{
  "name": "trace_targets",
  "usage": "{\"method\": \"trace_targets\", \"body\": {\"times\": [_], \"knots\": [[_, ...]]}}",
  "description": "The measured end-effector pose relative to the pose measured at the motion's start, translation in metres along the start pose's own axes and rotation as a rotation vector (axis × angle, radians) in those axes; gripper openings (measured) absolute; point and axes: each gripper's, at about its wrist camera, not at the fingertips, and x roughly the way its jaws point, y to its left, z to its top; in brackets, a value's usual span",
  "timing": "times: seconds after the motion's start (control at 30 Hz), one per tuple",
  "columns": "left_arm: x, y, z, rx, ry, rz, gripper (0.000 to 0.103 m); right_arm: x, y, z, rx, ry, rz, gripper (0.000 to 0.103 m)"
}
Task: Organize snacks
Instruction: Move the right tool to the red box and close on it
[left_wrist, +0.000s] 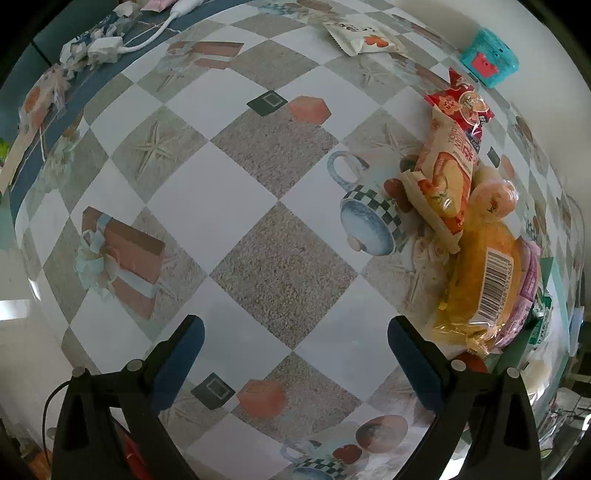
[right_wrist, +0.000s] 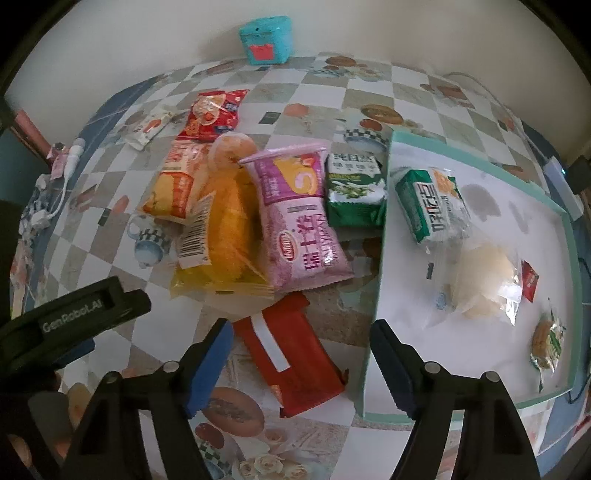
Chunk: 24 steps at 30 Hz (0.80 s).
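A pile of snacks lies on the checked tablecloth: a pink packet (right_wrist: 299, 221), a yellow cake in clear wrap (right_wrist: 225, 229), an orange packet (right_wrist: 173, 188), a green packet (right_wrist: 354, 192) and a red printed packet (right_wrist: 212, 114). A plain red packet (right_wrist: 295, 362) lies flat nearest me, between the fingers of my right gripper (right_wrist: 301, 332), which is open; its pads stand clear of the packet's sides. My left gripper (left_wrist: 295, 328) hangs open over bare tablecloth, left of the yellow cake (left_wrist: 476, 266) and the orange packet (left_wrist: 443, 177), with nothing between its fingers.
A white tray with a teal rim (right_wrist: 517, 206) lies at the right and holds a green-white packet (right_wrist: 432, 199), a wrapped pale bun (right_wrist: 480, 280) and small sachets. A teal box (right_wrist: 266, 38) stands by the wall. A white sachet (right_wrist: 147, 125) and a cable (right_wrist: 70, 162) lie at the left.
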Motion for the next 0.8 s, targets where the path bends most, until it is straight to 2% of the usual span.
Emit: {"method": "trace_targets", "body": {"times": [0.17,0.4,0.5,0.53,0.73,0.8], "knots": [[0.001,0.007,0.005,-0.011,0.006,-0.012,0.100,0.007,0.006,-0.002,-0.026,0.021,0.000,0.072],[-0.001,0.000,0.001,-0.007,0.013,-0.021,0.100,0.022,0.006,-0.005,-0.034,0.066,-0.008,0.054],[0.000,-0.004,0.000,-0.008,0.015,-0.019,0.100,0.033,0.008,-0.009,-0.040,0.112,-0.002,0.050],[0.000,-0.005,0.000,-0.010,0.017,-0.019,0.100,0.033,0.009,-0.009,-0.052,0.100,-0.012,0.047],[0.004,-0.010,0.003,-0.007,0.025,-0.019,0.100,0.034,0.015,-0.010,-0.076,0.088,-0.036,0.045],[0.006,-0.013,0.005,-0.004,0.038,-0.041,0.100,0.034,0.015,-0.010,-0.059,0.088,-0.035,0.044]]}}
